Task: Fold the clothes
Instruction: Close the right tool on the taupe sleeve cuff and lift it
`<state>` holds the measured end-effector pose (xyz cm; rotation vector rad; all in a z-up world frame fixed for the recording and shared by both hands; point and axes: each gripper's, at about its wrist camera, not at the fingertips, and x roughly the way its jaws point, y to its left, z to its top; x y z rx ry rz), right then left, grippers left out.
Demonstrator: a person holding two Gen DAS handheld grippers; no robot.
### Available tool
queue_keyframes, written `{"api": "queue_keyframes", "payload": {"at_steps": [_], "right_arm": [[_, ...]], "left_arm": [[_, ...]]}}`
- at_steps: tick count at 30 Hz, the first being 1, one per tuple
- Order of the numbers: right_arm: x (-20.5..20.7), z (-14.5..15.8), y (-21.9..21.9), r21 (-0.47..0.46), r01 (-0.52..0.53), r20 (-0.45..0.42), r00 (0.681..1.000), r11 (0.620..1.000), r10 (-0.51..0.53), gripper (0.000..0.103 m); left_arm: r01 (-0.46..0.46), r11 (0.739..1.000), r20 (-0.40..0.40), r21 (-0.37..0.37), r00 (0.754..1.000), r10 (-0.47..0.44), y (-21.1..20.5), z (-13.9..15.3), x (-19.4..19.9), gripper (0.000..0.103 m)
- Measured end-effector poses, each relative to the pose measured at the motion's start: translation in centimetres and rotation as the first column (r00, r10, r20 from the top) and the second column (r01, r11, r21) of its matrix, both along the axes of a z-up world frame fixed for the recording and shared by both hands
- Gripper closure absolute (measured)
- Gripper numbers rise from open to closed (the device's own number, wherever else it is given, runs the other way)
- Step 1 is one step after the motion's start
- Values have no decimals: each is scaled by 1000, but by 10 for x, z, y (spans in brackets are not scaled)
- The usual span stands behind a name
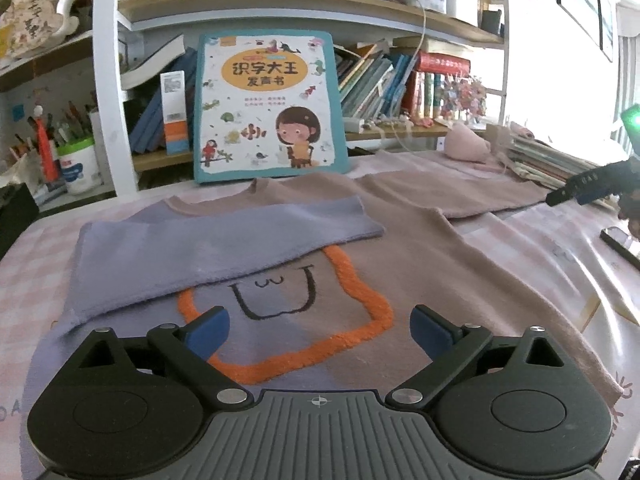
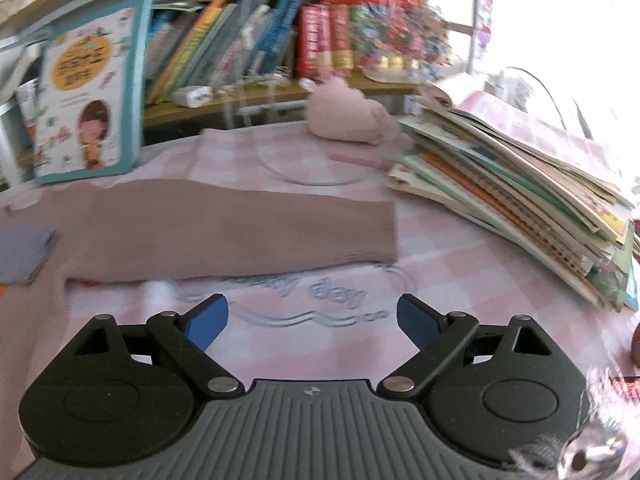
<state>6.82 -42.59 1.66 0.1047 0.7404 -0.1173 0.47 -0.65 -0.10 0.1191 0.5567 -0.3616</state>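
Jaws on both the left gripper (image 1: 319,334) and right gripper (image 2: 312,322) are spread empty above the sweater (image 1: 400,248), whose unfolded sleeve (image 2: 240,232) at 12 o'clock is awaited.

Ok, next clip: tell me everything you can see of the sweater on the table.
The sweater lies flat, front up, on the pink checked tablecloth. It looks like soft knit, half lilac, half dusty brown, with a fuzzy orange outline and black line drawing on the chest. The lilac sleeve is folded across the chest; the brown sleeve lies stretched sideways, ribbed cuff flat. Both grippers' fingers are open, gripping nothing.
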Motion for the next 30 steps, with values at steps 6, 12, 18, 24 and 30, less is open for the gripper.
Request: {"api": "queue_keyframes", "payload": {"at_steps": [6,12,18,24,30], "right_arm": [[21,-5,-24,84,55,-22,998,995,-53,19],[43,-14,-35,126,105,-54,994,986,-99,40],[60,-18,-42,92,108,-64,993,990,-103,41],[70,-19,-41,40,72,-68,995,997,-69,60],[73,-19,-45,95,46,-59,997,994,-40,92]], "left_arm": [[21,999,-23,27,1000,-21,-6,-8,-1,4],[30,999,-47,28,998,-28,-6,-14,-2,4],[1,999,-35,33,999,0,-2,-9,-8,4],[-32,999,-46,27,998,33,3,-9,-12,4],[-43,999,-44,31,998,45,4,-8,-16,4]]}}
